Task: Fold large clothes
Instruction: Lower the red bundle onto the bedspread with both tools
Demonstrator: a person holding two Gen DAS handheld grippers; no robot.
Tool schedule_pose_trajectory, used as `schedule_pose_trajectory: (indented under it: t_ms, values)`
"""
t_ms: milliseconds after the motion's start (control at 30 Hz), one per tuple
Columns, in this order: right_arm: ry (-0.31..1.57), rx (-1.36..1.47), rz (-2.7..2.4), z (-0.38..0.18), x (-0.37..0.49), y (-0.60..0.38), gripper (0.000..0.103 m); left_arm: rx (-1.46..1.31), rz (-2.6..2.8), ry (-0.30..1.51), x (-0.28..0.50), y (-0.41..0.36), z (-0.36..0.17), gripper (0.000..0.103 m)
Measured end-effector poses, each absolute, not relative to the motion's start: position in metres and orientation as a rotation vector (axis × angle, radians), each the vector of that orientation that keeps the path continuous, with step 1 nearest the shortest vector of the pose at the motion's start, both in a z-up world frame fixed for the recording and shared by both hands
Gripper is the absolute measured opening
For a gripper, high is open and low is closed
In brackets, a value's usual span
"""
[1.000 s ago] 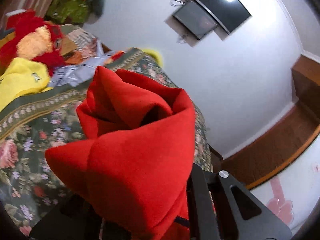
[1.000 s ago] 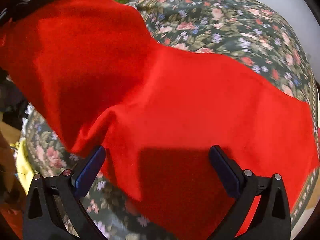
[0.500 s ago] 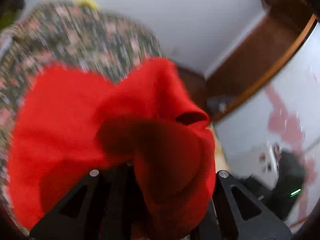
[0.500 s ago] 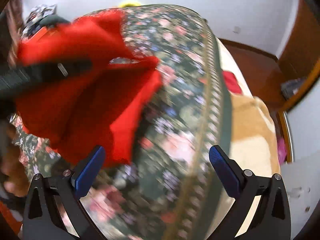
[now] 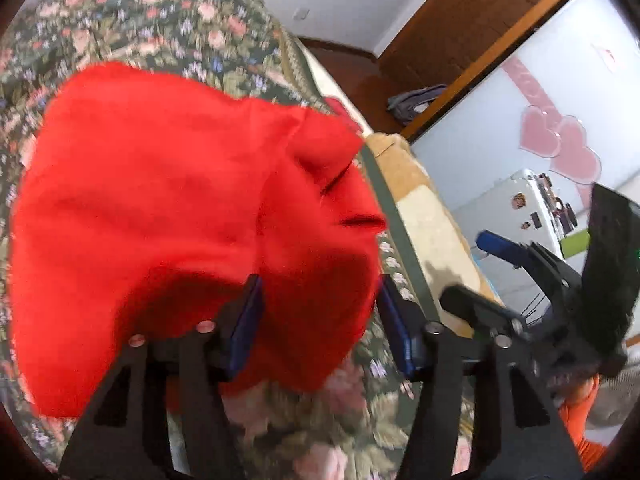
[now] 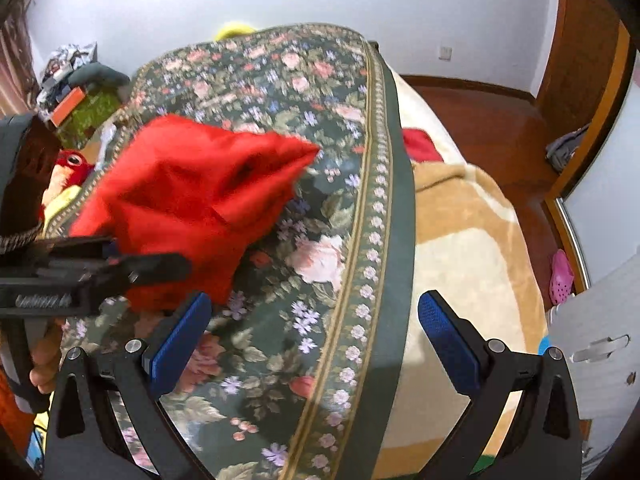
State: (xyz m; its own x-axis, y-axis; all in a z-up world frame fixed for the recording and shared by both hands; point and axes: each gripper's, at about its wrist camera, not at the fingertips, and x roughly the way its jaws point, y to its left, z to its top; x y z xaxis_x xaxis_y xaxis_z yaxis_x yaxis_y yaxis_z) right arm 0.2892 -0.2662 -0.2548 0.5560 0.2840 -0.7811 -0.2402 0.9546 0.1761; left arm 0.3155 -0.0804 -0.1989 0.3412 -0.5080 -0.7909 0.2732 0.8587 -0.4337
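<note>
In the left part of both frames the red garment (image 5: pixel 168 208) lies bunched on the floral bedspread (image 6: pixel 320 208), between the opening jaws of the left gripper (image 5: pixel 320 320), probably to release it, while the right gripper (image 6: pixel 316 320) stands wide apart, empty.

The left gripper (image 5: pixel 320 320), clamped a moment ago, is opening around the red garment (image 5: pixel 180 200).

The bunched red cloth garment (image 6: pixel 192 196) lies on the dark floral-patterned bedspread (image 6: pixel 320 240), toward the bed's left side. Right of the bedspread's border lies a tan and cream plush blanket (image 6: pixel 472 264). A red and yellow plush toy (image 6: pixel 68 164) sits left of the garment, beyond the bedspread's edge.
</note>
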Motion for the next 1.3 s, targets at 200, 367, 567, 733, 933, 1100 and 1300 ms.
schedule_pose_trajectory:
  t_ms: [200,367,567,733,933,1100,1300]
  values:
    - [0.867,0.053,0.354,-0.231,0.283,-0.252,0.103,-0.225,-0.435,0.974,0.299,-0.036,-0.159,0.068]
    - [0.858,0.043,0.411,-0.228,0.29,-0.222,0.103,-0.139,-0.256,0.916,0.305,0.009,-0.156,0.08]
    - [0.921,0.049,0.485,-0.252,0.308,-0.188,0.103,-0.076,-0.183,1.013,0.314,0.039,-0.202,0.085]
    - [1.066,0.185,0.517,-0.291,0.323,-0.189,0.103,-0.136,-0.169,1.003,0.304,0.064,-0.222,0.097]
    - [1.181,0.163,0.461,-0.329,0.324,-0.204,0.103,-0.202,-0.149,1.027,0.295,0.085,-0.239,0.099]
    - [1.184,0.178,0.461,-0.331,0.315,-0.217,0.103,-0.186,-0.15,1.032,0.291,0.083,-0.239,0.099]
    - [1.121,0.143,0.438,-0.312,0.305,-0.225,0.103,-0.126,-0.138,1.024,0.293,0.076,-0.22,0.099]
